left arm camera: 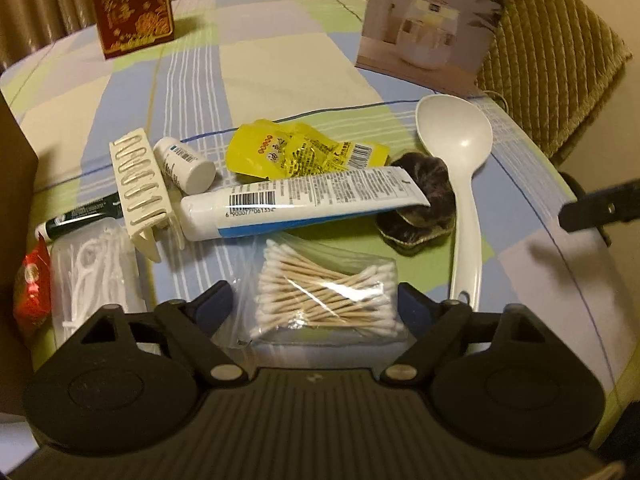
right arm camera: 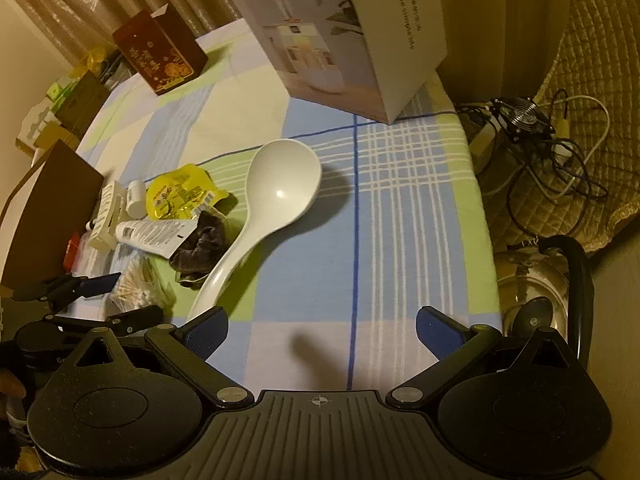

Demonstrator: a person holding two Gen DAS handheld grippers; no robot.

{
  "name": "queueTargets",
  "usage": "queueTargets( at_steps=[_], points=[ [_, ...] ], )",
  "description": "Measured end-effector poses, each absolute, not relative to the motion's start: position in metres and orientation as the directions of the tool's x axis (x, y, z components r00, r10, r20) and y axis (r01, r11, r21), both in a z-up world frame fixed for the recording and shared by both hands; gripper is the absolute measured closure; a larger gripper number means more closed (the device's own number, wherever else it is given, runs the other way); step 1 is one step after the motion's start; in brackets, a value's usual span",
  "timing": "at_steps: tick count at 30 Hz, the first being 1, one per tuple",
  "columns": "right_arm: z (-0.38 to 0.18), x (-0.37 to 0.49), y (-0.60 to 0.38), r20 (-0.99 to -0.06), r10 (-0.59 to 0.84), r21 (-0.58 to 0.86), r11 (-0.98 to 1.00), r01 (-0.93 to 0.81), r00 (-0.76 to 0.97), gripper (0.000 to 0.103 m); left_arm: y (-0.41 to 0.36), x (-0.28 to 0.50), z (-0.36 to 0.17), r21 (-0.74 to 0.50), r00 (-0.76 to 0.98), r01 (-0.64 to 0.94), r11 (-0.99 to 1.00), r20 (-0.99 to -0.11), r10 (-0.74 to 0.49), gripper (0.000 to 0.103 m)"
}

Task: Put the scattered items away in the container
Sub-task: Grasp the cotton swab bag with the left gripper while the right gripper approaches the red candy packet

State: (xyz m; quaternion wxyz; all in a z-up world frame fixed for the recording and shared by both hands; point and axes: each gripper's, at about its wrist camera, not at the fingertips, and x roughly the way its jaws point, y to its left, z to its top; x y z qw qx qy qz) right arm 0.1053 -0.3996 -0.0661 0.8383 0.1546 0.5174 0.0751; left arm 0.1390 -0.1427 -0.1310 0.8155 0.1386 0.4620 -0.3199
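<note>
A clear bag of cotton swabs lies flat on the checked tablecloth between the fingers of my left gripper. The jaws stand wide beside the bag's two ends without squeezing it. Behind it lie a white tube, a yellow packet, a small white bottle, a cream rack, a dark scrunchie and a white spoon. The brown cardboard box stands at the left. My right gripper hangs open over bare cloth, holding nothing.
A bag of floss picks, a dark pen-like tube and a red packet lie near the box. A red gift box and a white product box stand at the back. Cables and a kettle sit past the right edge.
</note>
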Motion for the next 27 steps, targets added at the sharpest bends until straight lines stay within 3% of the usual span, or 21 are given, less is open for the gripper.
queueTargets(
  at_steps=[5, 15, 27],
  points=[
    [-0.065, 0.104, -0.394, -0.843, 0.29, 0.33, 0.944, 0.01, 0.453, 0.0, -0.139, 0.131, -0.129, -0.058, 0.37, 0.663, 0.746, -0.841, -0.395, 0.034],
    [-0.059, 0.098, -0.378, -0.823, 0.324, 0.322, 0.943, -0.088, 0.467, 0.0, -0.125, 0.105, -0.124, -0.048, 0.36, 0.668, 0.743, -0.853, -0.379, 0.036],
    [-0.049, 0.091, -0.316, -0.776, 0.448, 0.289, 0.878, -0.382, 0.443, 0.0, -0.065, 0.08, -0.088, -0.024, 0.441, 0.551, 0.834, -0.84, -0.316, 0.036]
  ],
)
